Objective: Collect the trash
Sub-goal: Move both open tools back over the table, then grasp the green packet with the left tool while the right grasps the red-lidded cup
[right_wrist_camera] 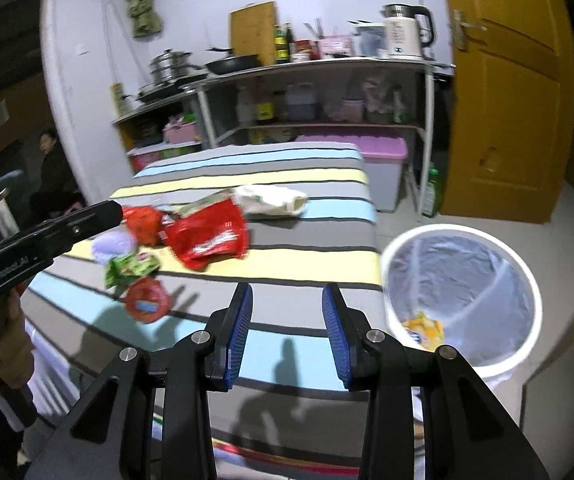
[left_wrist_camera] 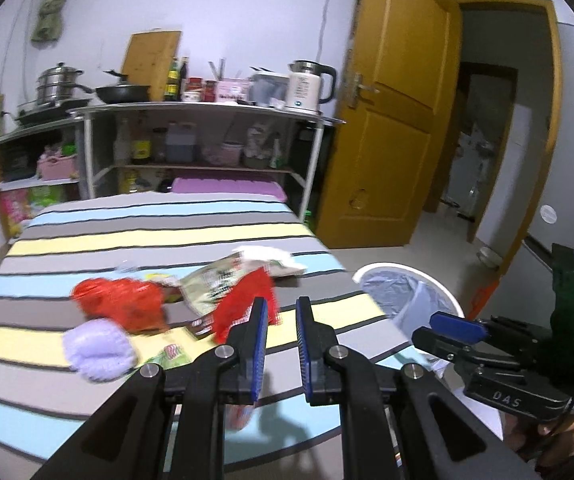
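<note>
Right wrist view: our right claw [right_wrist_camera: 287, 332] open, empty; left claw [left_wrist_camera: 281, 344] narrow, empty; wrappers [right_wrist_camera: 207, 236] left of the bin [right_wrist_camera: 463, 236], within reach

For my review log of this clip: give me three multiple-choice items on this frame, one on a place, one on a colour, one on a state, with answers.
1. Where is the bin relative to the bed?
A. on the bed
B. on the floor beside the bed
C. on the shelf

2. What colour are the gripper pads?
A. blue
B. green
C. white

3. What does the right gripper hold?
A. a red wrapper
B. a kettle
C. nothing

Answers: 1 B, the bin's rim sits below the bed's edge, on the floor. 2 A, both views show blue ribbed pads. 3 C, its jaws stand apart with only the bedspread seen between them.
</note>
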Demonstrator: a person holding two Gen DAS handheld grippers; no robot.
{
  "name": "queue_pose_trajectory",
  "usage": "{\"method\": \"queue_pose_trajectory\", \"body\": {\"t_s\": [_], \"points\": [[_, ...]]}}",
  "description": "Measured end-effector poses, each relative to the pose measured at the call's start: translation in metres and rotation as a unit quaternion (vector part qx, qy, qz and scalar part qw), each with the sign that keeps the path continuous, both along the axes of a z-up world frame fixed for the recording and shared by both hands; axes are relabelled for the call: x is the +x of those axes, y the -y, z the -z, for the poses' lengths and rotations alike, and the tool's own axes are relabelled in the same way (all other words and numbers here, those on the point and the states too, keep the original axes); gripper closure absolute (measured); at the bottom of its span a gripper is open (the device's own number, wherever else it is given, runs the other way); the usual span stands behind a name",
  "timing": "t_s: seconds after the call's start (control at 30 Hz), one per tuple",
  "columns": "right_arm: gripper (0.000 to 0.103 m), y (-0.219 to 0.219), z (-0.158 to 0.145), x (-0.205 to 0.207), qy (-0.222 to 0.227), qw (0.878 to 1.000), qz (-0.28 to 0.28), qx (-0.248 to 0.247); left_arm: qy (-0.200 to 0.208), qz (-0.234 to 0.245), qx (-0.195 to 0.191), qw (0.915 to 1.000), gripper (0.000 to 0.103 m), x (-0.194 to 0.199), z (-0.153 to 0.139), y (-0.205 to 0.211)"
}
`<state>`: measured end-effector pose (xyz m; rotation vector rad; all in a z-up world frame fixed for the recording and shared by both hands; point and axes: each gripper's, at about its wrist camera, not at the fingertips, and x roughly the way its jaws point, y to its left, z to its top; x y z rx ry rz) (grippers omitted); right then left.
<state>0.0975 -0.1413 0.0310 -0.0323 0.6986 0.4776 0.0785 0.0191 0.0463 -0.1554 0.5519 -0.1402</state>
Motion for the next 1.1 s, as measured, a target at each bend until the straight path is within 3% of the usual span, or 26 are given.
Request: {"method": "queue_pose_trajectory", "body": {"t_s": [0.17,0.3,0.4,0.7,0.87,1.1], "points": [[0.065,-0.027,0.007,-0.006,-0.008,0.999,-0.046,-0.003,-0.006,-0.034,0.008,0.9994,0.09,-0.017,0.009,-0.026],[0.05,-0.05,0.012,-0.01,-0.01,0.996,-0.085,-0.003,-0.012,-0.058,0.007,0.9982,0.087,-0.028,0.015,-0.047],[0.05,-0.064,0.016,-0.011,-0.013,0.994,-0.104,-0.007,-0.016,-0.072,0.002,0.9972,0.079,-0.032,0.018,-0.061],[0.049,-0.103,0.033,-0.005,-0.03,0.988,-0.153,-0.017,-0.023,-0.093,-0.005,0.9954,0.078,-0.037,0.027,-0.086],[0.049,-0.121,0.043,-0.001,-0.036,0.984,-0.171,-0.033,-0.028,-0.095,-0.012,0.995,0.067,-0.038,0.036,-0.093],[0.049,-0.135,0.052,0.01,-0.041,0.981,-0.184,-0.046,-0.039,-0.084,-0.011,0.9956,0.064,-0.032,0.047,-0.098]]}}
